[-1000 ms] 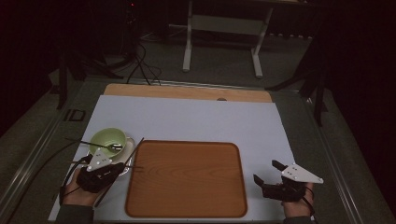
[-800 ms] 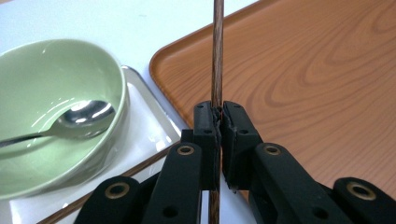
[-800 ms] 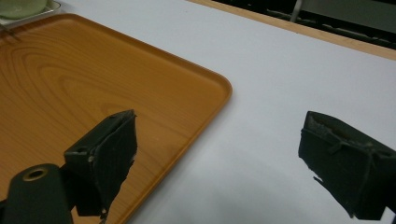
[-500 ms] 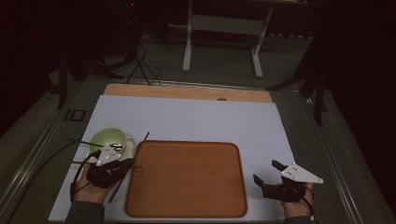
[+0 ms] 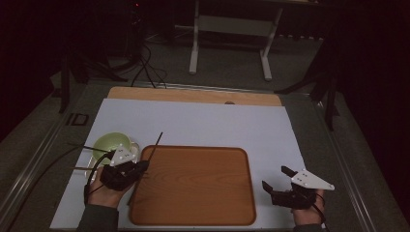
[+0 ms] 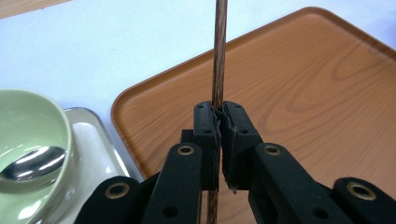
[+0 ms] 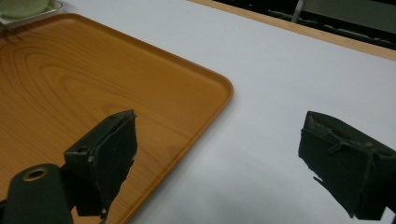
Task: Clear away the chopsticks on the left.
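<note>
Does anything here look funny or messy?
Not really. The left gripper is shut on one chopstick over the tray. Nothing is spilled; a spoon sits in the green bowl.

- My left gripper [image 6: 218, 116] has its jaws clamped tight on a dark wooden chopstick [image 6: 219, 51].
- The chopstick runs straight up from the jaws to the top edge; its lower end shows below the pads, between the gripper arms.
- Under it is a wooden tray [image 6: 322, 93], rounded corner at left, and the stick crosses the tray's rim.
- At left, a pale green bowl [image 6: 35, 121] holds a metal spoon [image 6: 32, 163].
- The bowl sits on a small metal dish [image 6: 95, 144], just beside the tray.
- A white table surface [image 6: 112, 42] lies behind.
</note>
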`<state>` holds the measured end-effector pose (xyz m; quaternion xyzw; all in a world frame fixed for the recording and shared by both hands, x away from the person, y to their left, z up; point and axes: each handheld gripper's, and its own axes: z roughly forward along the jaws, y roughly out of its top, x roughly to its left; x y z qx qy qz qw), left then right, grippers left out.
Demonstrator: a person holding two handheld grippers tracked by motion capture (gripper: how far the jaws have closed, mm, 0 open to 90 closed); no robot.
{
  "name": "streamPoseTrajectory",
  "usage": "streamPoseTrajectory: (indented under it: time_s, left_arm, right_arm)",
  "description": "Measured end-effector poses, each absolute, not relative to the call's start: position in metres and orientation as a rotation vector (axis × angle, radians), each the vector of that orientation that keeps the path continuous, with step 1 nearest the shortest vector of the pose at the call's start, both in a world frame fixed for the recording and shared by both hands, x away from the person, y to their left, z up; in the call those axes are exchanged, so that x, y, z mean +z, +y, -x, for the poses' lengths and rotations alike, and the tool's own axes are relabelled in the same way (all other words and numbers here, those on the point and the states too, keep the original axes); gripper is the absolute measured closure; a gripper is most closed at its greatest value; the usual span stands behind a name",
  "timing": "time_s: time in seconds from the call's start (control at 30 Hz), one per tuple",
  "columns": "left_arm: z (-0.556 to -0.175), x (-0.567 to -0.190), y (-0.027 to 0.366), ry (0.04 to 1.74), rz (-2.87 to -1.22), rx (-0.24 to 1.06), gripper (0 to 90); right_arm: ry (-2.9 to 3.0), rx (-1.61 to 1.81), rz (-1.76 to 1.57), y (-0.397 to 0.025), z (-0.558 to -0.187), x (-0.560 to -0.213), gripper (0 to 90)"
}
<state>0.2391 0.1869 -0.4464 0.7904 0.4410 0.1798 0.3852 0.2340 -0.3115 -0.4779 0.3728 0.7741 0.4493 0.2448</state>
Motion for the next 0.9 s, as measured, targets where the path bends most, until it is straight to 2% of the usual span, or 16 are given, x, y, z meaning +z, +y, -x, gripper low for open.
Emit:
streamPoseTrajectory:
  time_s: [0.33,0.9]
  left_arm:
    - [-0.248,-0.45,0.169,1.149,-1.971,0.405,85.6]
    - [-0.256,-0.496,0.158,1.284,-1.976,0.365,85.3]
  right_arm:
    - [2.115,1.226,-1.015,-0.311,-0.234,-0.478,10.9]
    - [2.115,1.226,-1.013,-0.312,-0.234,-0.478,10.9]
